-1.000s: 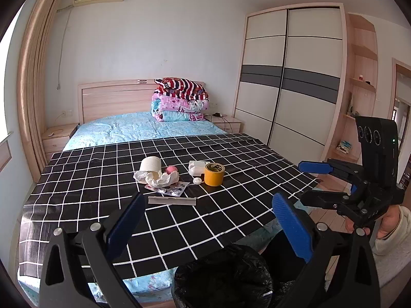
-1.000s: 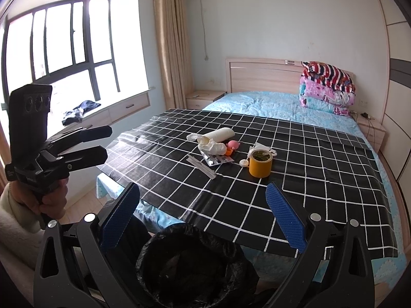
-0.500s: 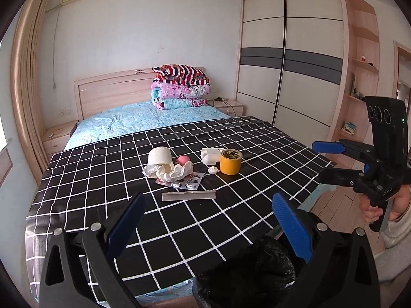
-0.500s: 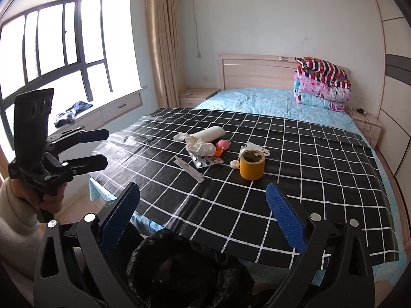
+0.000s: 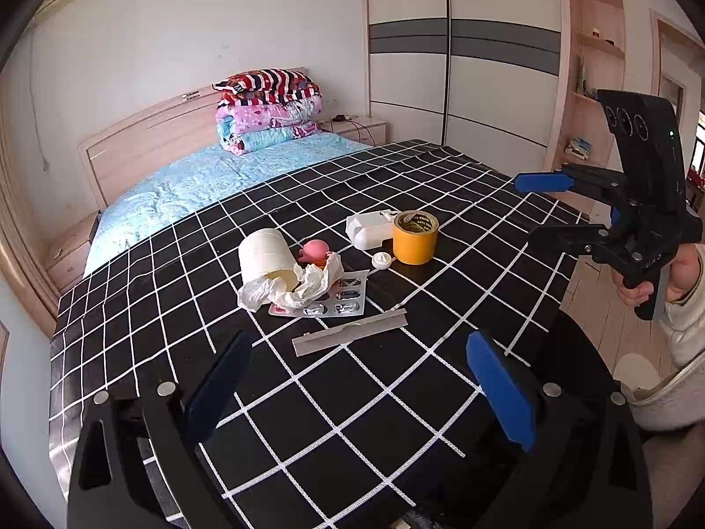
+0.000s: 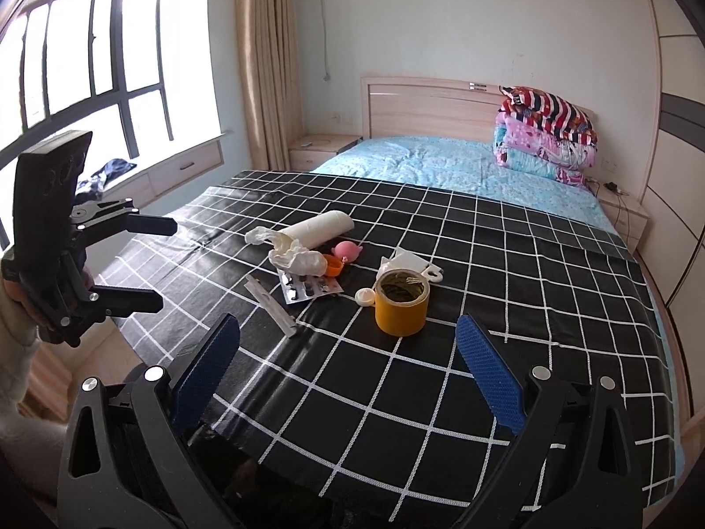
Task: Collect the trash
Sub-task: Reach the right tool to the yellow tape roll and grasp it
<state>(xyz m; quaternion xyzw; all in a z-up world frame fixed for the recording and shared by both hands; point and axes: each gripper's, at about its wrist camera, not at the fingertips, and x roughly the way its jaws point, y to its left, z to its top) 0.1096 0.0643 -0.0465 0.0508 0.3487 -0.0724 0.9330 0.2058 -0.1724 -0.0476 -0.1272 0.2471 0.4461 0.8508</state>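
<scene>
Showing both claws spread and empty: left claw [image 5: 359,390] and right claw [image 6: 348,368] hover above the near edge of the checked cloth on the bed [image 6: 506,308], with the trash clustered mid-cloth, namely crumpled tissue [image 5: 293,286] against a paper roll [image 5: 264,255], a blister pack [image 5: 337,299], a flat strip [image 5: 350,337] and a yellow tape roll [image 6: 401,302]. Tissue likely handles light, soft and compressible, best pinched at its bunched middle; the strip looks thin, stiff and hard to lift off cloth. Compared with a second ago, both claws are nearer the cluster and the black bin bag has dropped almost out of view.
</scene>
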